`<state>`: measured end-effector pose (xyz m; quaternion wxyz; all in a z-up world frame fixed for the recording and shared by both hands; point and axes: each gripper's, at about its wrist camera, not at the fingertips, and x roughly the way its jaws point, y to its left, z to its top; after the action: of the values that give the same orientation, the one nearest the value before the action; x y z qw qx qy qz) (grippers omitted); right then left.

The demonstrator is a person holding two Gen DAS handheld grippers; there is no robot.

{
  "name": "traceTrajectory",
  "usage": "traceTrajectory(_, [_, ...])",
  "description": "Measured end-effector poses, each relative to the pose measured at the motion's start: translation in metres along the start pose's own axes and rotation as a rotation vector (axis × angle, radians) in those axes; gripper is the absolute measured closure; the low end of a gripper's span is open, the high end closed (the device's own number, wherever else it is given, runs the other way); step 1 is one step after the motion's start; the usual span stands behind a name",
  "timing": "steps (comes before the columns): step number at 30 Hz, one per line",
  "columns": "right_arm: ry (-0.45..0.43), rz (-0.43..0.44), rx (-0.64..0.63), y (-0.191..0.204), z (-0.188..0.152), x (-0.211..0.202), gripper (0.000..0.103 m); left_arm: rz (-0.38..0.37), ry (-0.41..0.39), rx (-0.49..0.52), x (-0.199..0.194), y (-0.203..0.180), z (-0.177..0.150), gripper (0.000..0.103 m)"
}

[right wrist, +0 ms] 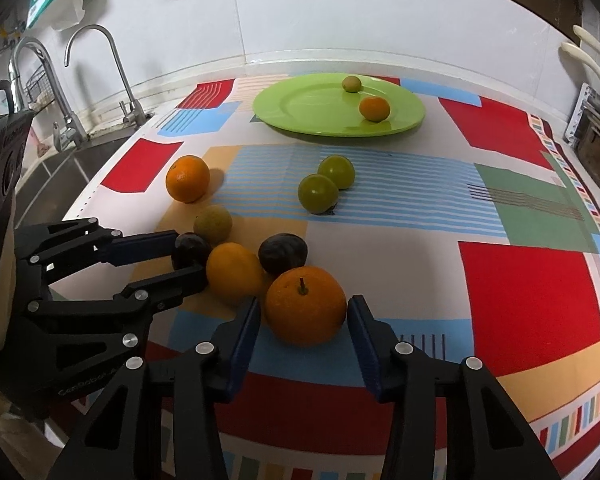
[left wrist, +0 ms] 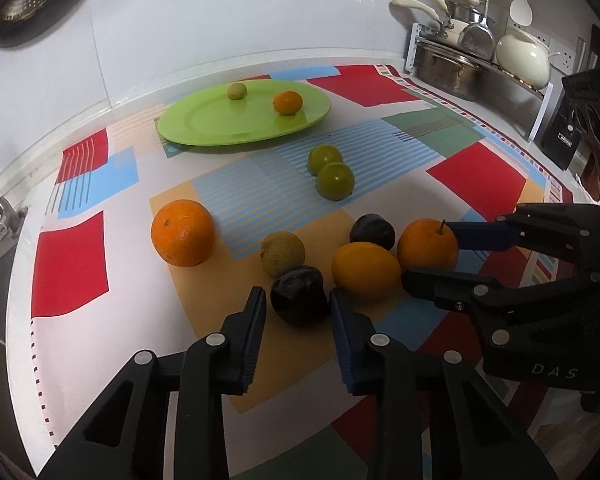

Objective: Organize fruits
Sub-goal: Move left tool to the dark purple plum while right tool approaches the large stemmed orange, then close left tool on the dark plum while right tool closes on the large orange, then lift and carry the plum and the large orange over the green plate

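A green plate [left wrist: 204, 120] [right wrist: 300, 108] at the back holds a small orange fruit [left wrist: 287, 102] [right wrist: 374, 109] and a small brownish-green fruit [left wrist: 236, 91] [right wrist: 351, 83]. My left gripper [left wrist: 298, 300] [right wrist: 188, 256] is open with its jaws on either side of a dark plum [left wrist: 298, 300] [right wrist: 190, 250]. My right gripper [right wrist: 304, 312] [left wrist: 430, 246] is open around a stemmed orange [right wrist: 305, 304] [left wrist: 427, 244]. A yellow lemon [left wrist: 365, 270] [right wrist: 234, 272], a second dark plum [left wrist: 372, 232] [right wrist: 283, 253], a tan fruit [left wrist: 283, 253] [right wrist: 213, 224], a big orange [left wrist: 182, 232] [right wrist: 187, 178] and two green fruits [left wrist: 330, 170] [right wrist: 326, 184] lie on the mat.
A patterned mat [left wrist: 476, 180] [right wrist: 528, 292] covers the counter. Pots on a rack [left wrist: 468, 56] stand at the back right. A sink with two faucets [right wrist: 52, 92] lies to the left. White tiled wall runs behind.
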<state>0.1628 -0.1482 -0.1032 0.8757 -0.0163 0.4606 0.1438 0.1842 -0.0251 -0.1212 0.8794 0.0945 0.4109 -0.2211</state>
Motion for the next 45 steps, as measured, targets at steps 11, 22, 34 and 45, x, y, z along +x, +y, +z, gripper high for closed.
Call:
traceTrajectory(11, [-0.013,-0.005,-0.001,-0.002,-0.002,-0.008,0.061,0.029,-0.018,-0.012,-0.015,-0.005,0.0,0.073])
traceTrajectory(22, [-0.07,0.015,-0.004,-0.002,0.005,-0.035,0.061,0.048,-0.084,-0.035,-0.046,-0.01,0.011,0.073])
traceTrajectory(34, [-0.166,0.032,-0.013,-0.004,0.025,-0.065,0.061,0.054,-0.147,-0.073,-0.072,-0.013,0.03,0.073])
traceTrajectory(45, [-0.237,0.043,-0.034,-0.003,0.043,-0.082,0.061,0.09,-0.228,-0.049,-0.092,-0.014,0.053,0.073])
